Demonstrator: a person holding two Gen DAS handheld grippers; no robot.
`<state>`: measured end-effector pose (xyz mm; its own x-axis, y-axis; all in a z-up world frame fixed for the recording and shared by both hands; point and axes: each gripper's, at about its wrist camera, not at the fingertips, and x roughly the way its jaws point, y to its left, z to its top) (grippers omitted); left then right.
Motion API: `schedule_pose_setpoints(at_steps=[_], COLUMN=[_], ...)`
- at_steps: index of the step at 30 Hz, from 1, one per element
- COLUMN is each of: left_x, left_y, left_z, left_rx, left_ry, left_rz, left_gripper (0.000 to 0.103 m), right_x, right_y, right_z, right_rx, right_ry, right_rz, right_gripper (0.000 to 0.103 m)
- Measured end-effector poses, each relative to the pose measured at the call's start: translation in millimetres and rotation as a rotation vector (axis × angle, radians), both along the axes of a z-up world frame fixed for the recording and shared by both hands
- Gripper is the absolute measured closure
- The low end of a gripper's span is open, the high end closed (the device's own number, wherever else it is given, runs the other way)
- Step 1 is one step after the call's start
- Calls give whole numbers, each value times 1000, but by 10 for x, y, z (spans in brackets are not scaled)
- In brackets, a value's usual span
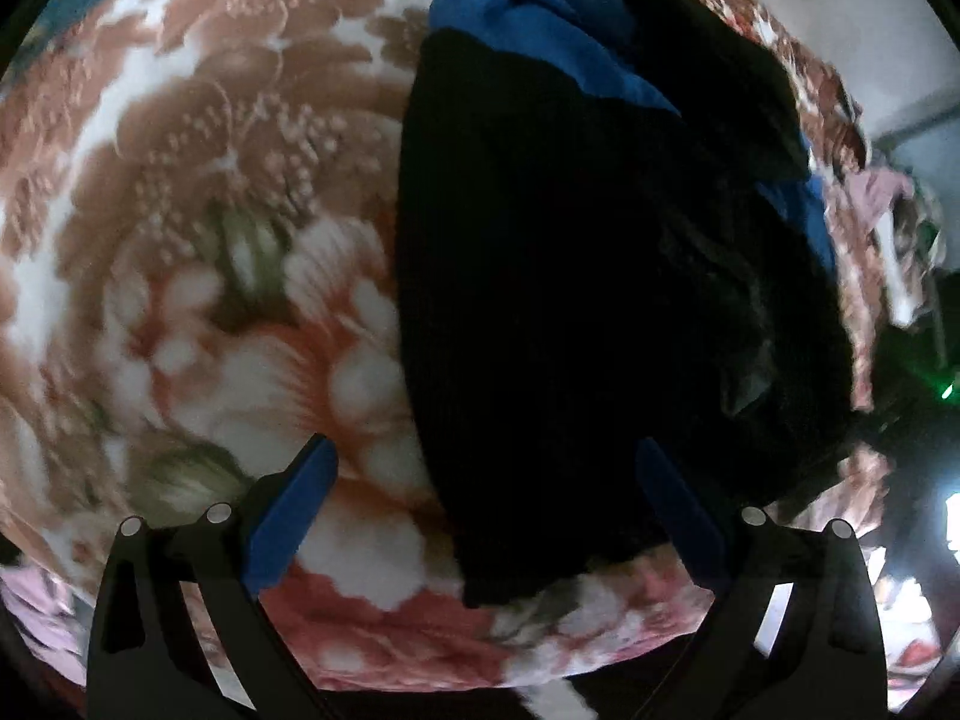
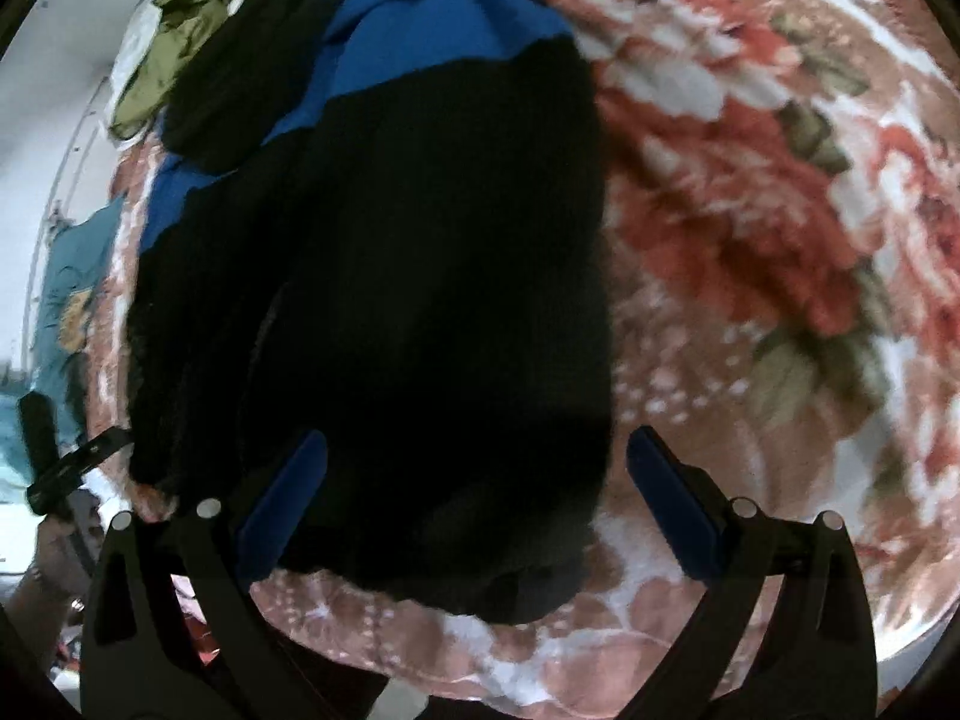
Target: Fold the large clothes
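Your left gripper (image 1: 483, 471) and right gripper (image 2: 477, 462) both hang spread wide, holding nothing. Below them the black garment (image 2: 420, 300), matte and finely ribbed, lies on the plush floral blanket (image 1: 210, 240), overlapping smooth blue cloth (image 2: 432, 24).

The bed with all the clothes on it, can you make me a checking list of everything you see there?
Surface: floral fleece blanket in brown, pink and white covers the bed.
Job's things: large black knitted garment lies flat on it, overlapping a bright blue garment.
Clutter: crumpled olive green garment and another dark piece at the far edge.
Grippers: left claw open, empty; right claw open, empty, both above the black garment's near hem.
Cables: nothing seen.
Surroundings: pale wall; teal fabric beside the bed.
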<state>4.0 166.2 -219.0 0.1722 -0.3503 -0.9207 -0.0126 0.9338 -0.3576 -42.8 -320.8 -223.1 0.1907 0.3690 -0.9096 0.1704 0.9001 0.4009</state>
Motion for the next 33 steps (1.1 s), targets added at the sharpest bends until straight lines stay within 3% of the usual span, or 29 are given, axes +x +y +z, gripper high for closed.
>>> schedule_pose_setpoints(at_steps=[4, 7, 15, 23, 27, 33], left_x=[-91, -172, -249, -153, -58, -11], left_y=[21, 50, -24, -331, -527, -602], left_z=[-104, -142, -261, -303, -344, -367], left_rx=[-17, -111, -177, -58, -9, 61], left_ry=[29, 57, 85, 91, 93, 87], left_rz=[32, 64, 86, 17, 8, -17], left_gripper=[5, 5, 5, 7, 7, 17], right_x=[-78, -126, -102, -17, 53, 124], right_y=[87, 92, -6, -90, 7, 48], right_z=[-75, -100, -313, -423, -377, -415], right_rx=[37, 68, 124, 178, 145, 115], right_ry=[30, 30, 87, 138, 162, 199], right_rz=[9, -2, -69, -138, -90, -50], right_gripper=[5, 5, 5, 7, 28, 34])
